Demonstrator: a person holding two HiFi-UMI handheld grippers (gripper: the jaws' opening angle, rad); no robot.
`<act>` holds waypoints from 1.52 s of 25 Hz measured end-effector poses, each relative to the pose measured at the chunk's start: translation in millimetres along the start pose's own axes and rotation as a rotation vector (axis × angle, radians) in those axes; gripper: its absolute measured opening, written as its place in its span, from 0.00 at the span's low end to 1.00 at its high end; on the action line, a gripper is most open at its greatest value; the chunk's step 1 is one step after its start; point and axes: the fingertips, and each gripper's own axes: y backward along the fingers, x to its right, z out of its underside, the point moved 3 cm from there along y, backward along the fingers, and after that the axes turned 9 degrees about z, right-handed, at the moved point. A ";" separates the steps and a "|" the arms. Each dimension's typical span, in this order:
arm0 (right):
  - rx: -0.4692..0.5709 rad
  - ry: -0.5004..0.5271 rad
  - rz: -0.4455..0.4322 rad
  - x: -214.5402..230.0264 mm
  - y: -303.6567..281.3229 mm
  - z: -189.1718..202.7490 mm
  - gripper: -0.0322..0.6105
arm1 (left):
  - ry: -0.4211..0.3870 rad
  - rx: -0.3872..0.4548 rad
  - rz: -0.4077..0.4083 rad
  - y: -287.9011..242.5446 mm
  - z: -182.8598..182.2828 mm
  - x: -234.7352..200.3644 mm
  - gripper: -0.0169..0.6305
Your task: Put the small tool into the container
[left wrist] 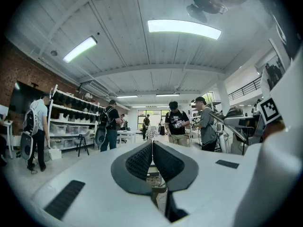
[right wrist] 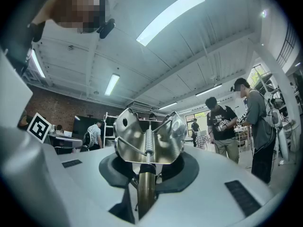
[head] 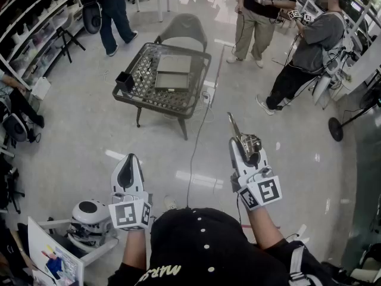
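Note:
A shiny metal spring clamp, the small tool, sticks up from my right gripper, which is shut on it; the right gripper view shows the clamp's coil spring and two steel cheeks filling the space above the dark pads. My left gripper is held level beside it on the left, shut with nothing between its ribbed pads. Both are raised over the floor, well short of a metal mesh table. On that table's left corner stands a small black open container, with a grey flat tray at the centre.
A grey chair stands behind the table. Several people stand at the back and right. A cable runs across the glossy floor from the table toward me. Shelving lines the left wall; a white robot vacuum-like device sits lower left.

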 end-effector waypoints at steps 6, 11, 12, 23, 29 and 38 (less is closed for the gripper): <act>-0.004 0.008 0.004 -6.8 -10.6 -1.3 0.22 | 0.007 0.000 0.007 -6.6 -3.1 -10.7 0.07; -0.008 0.009 0.013 -13.3 -21.9 -1.5 0.22 | 0.013 0.001 0.019 -13.7 -5.6 -22.3 0.07; -0.007 0.008 0.018 -14.7 -24.2 -0.5 0.22 | 0.016 0.003 0.022 -14.9 -5.2 -25.5 0.07; 0.011 0.007 0.086 -42.3 -55.8 10.4 0.22 | 0.017 0.000 0.086 -30.5 0.7 -73.1 0.07; 0.016 -0.004 0.131 -56.6 -58.9 19.5 0.22 | 0.016 -0.004 0.129 -33.1 8.6 -95.7 0.07; 0.006 -0.006 0.140 -46.3 -79.9 23.8 0.22 | 0.028 -0.018 0.146 -62.2 15.1 -101.4 0.07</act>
